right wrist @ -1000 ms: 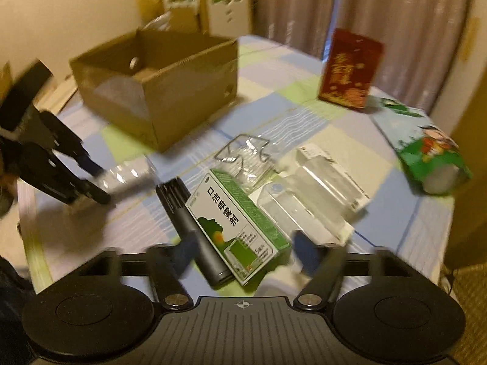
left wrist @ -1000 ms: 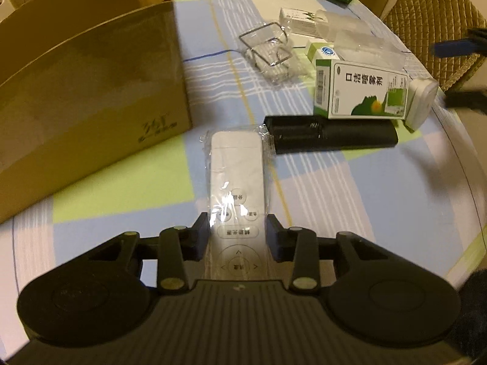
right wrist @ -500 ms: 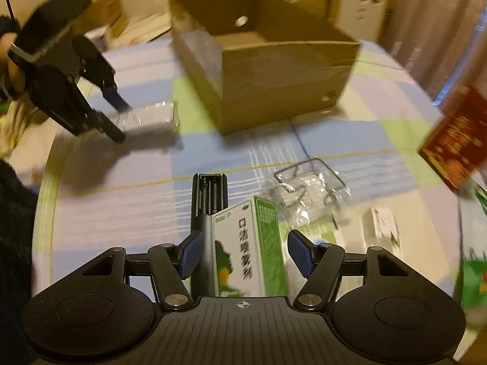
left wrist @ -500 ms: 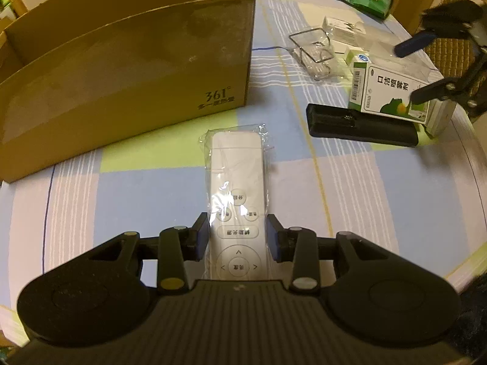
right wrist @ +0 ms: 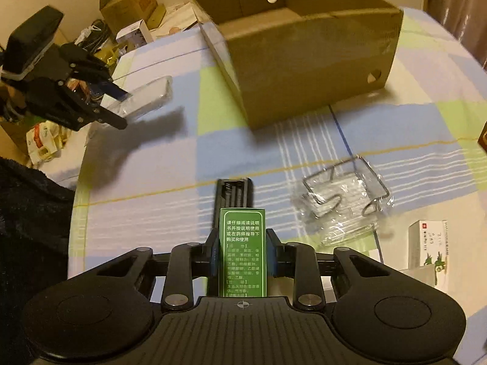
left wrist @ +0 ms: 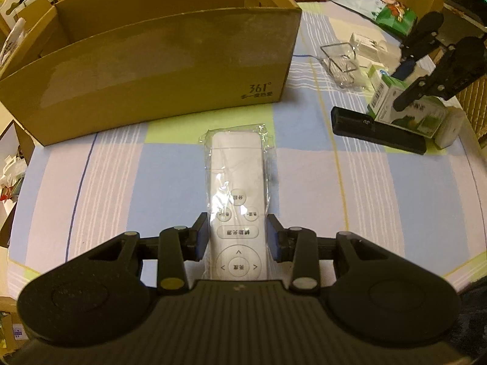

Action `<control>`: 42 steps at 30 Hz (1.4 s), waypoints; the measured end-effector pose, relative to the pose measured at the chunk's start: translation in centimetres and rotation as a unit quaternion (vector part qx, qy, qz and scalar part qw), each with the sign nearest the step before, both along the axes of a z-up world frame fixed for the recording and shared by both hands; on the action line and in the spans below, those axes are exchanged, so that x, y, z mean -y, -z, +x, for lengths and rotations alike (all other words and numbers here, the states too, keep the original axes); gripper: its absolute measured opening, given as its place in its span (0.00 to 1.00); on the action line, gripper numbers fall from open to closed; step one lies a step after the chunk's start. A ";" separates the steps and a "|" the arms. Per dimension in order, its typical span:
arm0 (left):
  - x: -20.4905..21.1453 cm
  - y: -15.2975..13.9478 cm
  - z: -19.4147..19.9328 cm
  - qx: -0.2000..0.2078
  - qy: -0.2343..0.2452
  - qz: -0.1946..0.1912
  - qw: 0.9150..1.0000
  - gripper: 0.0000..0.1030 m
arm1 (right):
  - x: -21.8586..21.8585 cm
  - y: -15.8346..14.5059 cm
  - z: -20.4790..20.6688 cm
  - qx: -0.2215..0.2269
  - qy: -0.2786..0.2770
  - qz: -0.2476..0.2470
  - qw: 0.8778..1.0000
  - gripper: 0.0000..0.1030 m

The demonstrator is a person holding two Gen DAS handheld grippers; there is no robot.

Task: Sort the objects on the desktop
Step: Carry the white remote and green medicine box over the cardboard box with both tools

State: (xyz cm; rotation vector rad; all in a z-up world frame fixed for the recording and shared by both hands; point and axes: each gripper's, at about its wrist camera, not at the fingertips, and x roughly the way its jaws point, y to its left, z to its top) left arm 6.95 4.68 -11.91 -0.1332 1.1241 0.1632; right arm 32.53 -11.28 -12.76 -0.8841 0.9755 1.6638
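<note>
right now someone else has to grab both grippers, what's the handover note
Left gripper: shut on the bagged white remote, lifted off the table.
Right gripper: jaws just shut on the green medicine box, above the black remote.
Cardboard box: open, nothing visible inside.
Still on the tablecloth: wire holder in plastic, small white box.
Done: two items gripped.
Left: get both into the cardboard box, then the rest.

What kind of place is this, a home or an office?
Probably a home: a round table under a pastel checked tablecloth, a quilted chair back, and stacked cardboard cartons on the floor behind.
</note>
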 end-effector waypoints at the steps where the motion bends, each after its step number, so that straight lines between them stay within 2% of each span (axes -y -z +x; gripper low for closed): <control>1: -0.1 -0.1 0.0 0.002 0.001 -0.003 1.000 0.33 | 0.1 0.0 -0.6 0.006 -0.002 -0.005 1.000 0.28; 5: -0.5 0.4 0.7 -0.002 0.015 -0.008 1.000 0.33 | -0.1 1.3 -3.1 0.041 0.017 -0.024 0.999 0.28; 11: -1.8 -0.3 1.2 0.009 0.044 -0.035 0.998 0.33 | 1.0 -0.5 -6.2 0.059 0.076 -0.001 0.995 0.28; 14: -2.9 -1.9 0.9 0.023 0.055 -0.043 0.997 0.33 | 1.4 -1.9 -7.1 0.065 0.133 0.012 0.989 0.28; 18: -5.2 -4.7 0.5 0.048 0.064 -0.051 0.996 0.33 | 0.7 -4.2 -7.1 0.052 0.227 0.036 0.972 0.28; 21: -7.3 -7.1 0.7 0.070 0.071 -0.042 0.994 0.33 | -0.4 -6.4 -6.7 0.037 0.277 0.066 0.958 0.28; 30: -14.2 -12.8 4.4 0.138 0.068 -0.023 0.988 0.33 | -6.8 -13.7 -5.1 -0.001 0.372 0.159 0.915 0.28; 35: -18.1 -14.4 8.0 0.160 0.035 -0.015 0.986 0.33 | -11.6 -16.6 -3.7 -0.024 0.408 0.201 0.890 0.28; 37: -19.3 -14.5 9.6 0.159 0.029 -0.010 0.987 0.33 | -14.0 -16.9 -3.1 -0.027 0.417 0.208 0.884 0.28; 42: -21.4 -12.8 12.8 0.128 0.021 -0.012 0.991 0.33 | -19.6 -15.8 -1.2 -0.034 0.448 0.179 0.875 0.28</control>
